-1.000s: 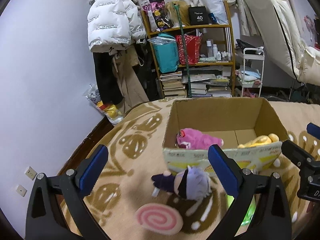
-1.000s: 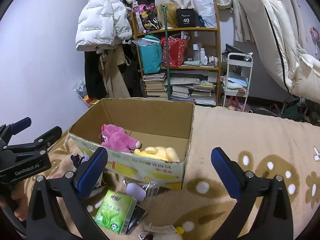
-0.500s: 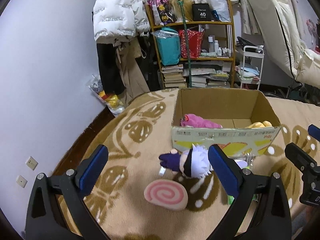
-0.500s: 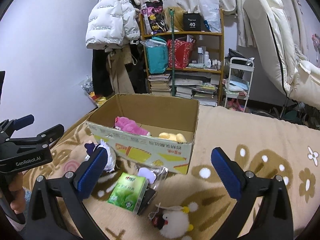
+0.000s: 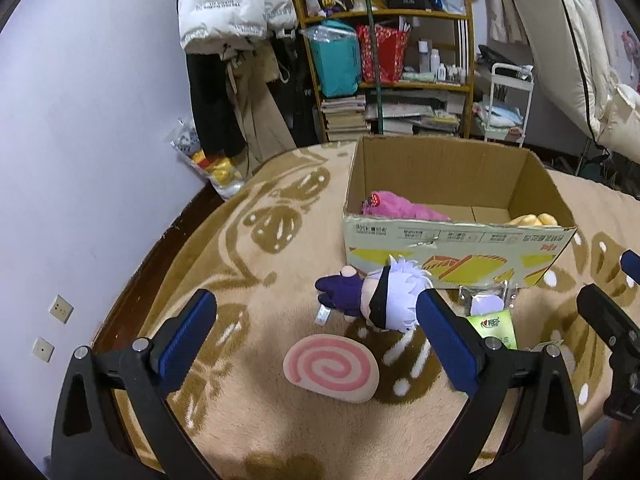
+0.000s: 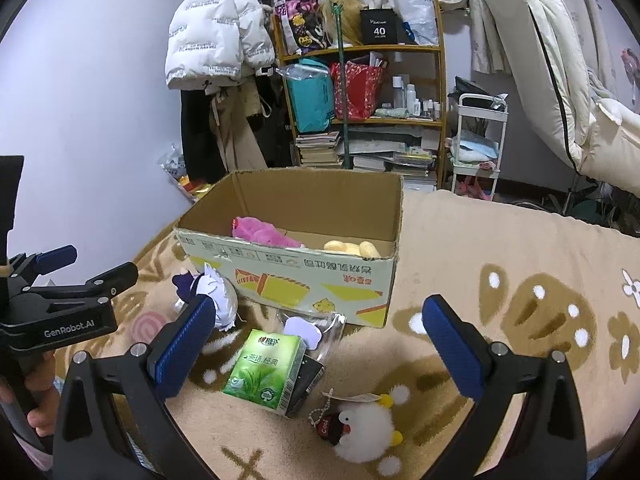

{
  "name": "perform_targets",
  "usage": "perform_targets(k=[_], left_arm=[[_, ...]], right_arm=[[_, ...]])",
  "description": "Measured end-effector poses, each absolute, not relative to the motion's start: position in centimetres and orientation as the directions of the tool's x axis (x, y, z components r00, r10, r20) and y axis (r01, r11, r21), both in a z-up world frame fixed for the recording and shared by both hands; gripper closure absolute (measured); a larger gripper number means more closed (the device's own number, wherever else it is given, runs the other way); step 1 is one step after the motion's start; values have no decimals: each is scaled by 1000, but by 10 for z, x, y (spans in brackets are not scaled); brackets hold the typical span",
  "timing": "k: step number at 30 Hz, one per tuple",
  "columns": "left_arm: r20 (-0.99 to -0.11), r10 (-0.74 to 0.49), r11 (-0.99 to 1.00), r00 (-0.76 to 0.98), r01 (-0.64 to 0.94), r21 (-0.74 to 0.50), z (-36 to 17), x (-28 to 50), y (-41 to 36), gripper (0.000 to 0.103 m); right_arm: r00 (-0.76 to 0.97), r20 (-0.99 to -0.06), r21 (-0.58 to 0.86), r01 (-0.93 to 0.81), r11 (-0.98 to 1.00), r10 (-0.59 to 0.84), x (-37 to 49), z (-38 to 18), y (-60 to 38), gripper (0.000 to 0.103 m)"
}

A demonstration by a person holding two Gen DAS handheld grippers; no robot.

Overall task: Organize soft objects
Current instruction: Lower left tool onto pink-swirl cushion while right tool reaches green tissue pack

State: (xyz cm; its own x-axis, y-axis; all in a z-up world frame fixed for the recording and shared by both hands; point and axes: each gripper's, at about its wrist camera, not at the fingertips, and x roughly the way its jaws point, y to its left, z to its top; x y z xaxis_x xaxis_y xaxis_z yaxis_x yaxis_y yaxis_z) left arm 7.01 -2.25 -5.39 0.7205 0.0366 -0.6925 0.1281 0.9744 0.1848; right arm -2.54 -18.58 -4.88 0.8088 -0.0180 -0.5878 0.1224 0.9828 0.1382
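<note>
A cardboard box (image 5: 456, 236) stands open on a beige patterned blanket (image 5: 248, 248), toward its far edge, with a pink plush (image 5: 400, 210) at the box's left end and a yellow plush (image 6: 352, 248) toward its right. Just in front of the box's near left corner lies a doll (image 5: 384, 296) with white hair and a dark purple body, on its side and close against the box wall. Nearer the camera, a pink swirl cushion (image 5: 331, 368) lies flat on the blanket, apart from the doll. To the right of the doll, a clear packet (image 6: 310, 330) sits by the box's front wall, and a green tissue pack (image 6: 266, 368) rests partly on a dark flat item. Near the blanket's front edge lies a white fluffy chick (image 6: 362, 428) with yellow tips and a small tag. The left gripper (image 5: 316, 336) hangs above the cushion, its blue-padded fingers spread wide with nothing between them. The right gripper (image 6: 316, 344) hangs above the tissue pack and chick, fingers likewise wide apart and empty. A hand (image 6: 38, 400) grips the left gripper's handle at the left edge of the right view. Behind the bed stand a shelf (image 5: 388, 60) and a hanging white jacket (image 5: 228, 4).
</note>
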Motion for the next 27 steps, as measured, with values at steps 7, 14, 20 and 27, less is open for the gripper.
perform_targets(k=[7,14,20,27], left_arm=[[-760,56,976,648,125,179,-77,93,-23,4],[-823,59,981,565,119,152,-100,112,-20,4],[-859,83,980,505,113,161,-117,122,-19,4],[-912,136,974,386,117,195,-146,133,-19,4]], right_arm=[[783,-622,97,101,990,-19,-10,-62,-176,0],[743,-669,51,53,997,-5,6,-81,-162,0],[709,-705,49,31,998,13,16,-96,-155,0],[659,-752,19,6,1000,11,26,-114,-147,0]])
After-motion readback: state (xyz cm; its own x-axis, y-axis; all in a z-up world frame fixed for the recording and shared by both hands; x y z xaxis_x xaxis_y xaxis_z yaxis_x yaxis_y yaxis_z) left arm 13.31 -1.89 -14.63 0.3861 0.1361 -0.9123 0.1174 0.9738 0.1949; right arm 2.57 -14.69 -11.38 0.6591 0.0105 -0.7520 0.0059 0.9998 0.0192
